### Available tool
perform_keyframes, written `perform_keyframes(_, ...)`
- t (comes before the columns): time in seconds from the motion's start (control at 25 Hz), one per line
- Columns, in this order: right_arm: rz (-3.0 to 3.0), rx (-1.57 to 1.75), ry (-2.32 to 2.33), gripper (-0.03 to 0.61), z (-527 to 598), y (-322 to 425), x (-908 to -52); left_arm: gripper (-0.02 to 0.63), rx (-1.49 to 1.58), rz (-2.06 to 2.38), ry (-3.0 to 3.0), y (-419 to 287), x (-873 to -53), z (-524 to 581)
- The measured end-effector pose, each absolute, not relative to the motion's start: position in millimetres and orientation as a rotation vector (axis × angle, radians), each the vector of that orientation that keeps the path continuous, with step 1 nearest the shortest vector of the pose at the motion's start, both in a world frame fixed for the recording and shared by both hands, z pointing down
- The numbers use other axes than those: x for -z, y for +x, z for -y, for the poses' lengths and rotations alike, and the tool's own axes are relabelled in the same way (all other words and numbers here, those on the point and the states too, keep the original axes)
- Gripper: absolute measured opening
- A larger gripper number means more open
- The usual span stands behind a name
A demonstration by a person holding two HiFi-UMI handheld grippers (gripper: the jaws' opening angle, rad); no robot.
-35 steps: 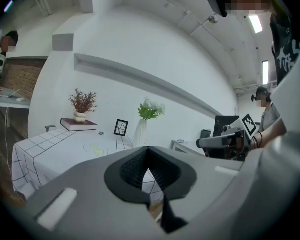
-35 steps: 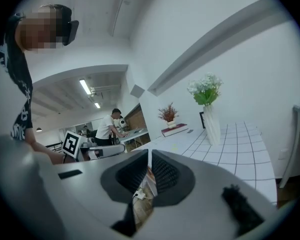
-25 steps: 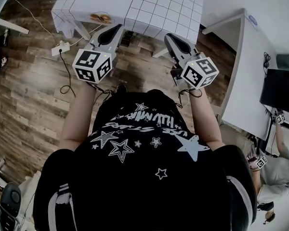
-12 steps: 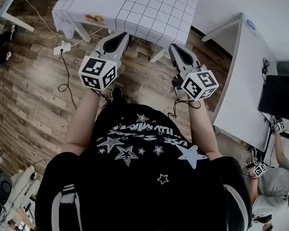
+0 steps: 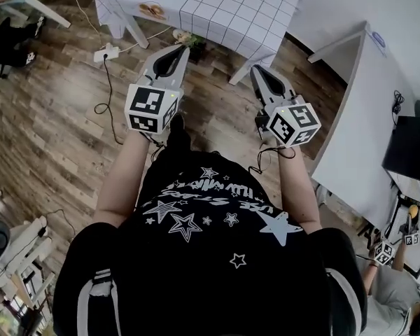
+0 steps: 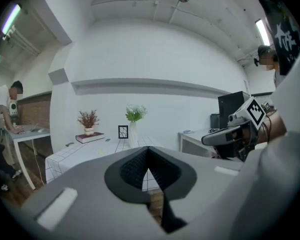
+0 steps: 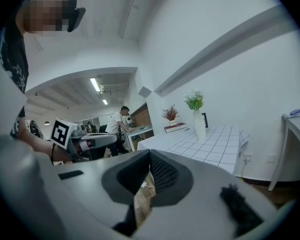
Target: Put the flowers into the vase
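Observation:
A tall white vase (image 6: 133, 134) with green and white flowers (image 6: 135, 112) stands on the checked table (image 6: 90, 151) ahead; it shows again as the vase (image 7: 199, 124) with flowers (image 7: 194, 99) in the right gripper view. My left gripper (image 5: 172, 57) is held in the air in front of the table's near edge, shut and empty. My right gripper (image 5: 257, 73) is beside it, also short of the table; its jaws have just been closing and are shut with nothing between them. In the head view the vase is out of frame.
On the table also stand a small pot of reddish dried plants (image 6: 88, 120) on a book and a small frame (image 6: 122, 131). A white desk (image 5: 364, 110) stands at the right. A power strip (image 5: 106, 51) and cable lie on the wooden floor. A person (image 6: 7, 116) stands at a side table on the left.
Both grippers have risen and moved forward toward the checked table, side by side. Neither has taken hold of anything.

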State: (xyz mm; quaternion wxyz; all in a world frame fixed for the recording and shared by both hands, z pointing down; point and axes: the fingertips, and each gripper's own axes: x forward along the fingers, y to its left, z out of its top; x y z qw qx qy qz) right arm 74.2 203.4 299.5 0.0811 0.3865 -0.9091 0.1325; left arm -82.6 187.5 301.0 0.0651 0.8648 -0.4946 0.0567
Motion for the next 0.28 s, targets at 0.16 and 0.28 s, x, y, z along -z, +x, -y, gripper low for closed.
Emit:
perform_keyframes(0.16, 2.713, -0.431, 1.135, 0.014, -208.4, 67.1, -348.1, 0.009, -0.189, 1.56, 2.58, -97.6, -343.0, -195.2)
perform_keyframes(0.28, 2.71, -0.463, 1.105, 0.014, -195.5, 75.2, -402.2, 0.009, -0.196, 1.597, 2.534, -94.2, -388.9, -181.3)
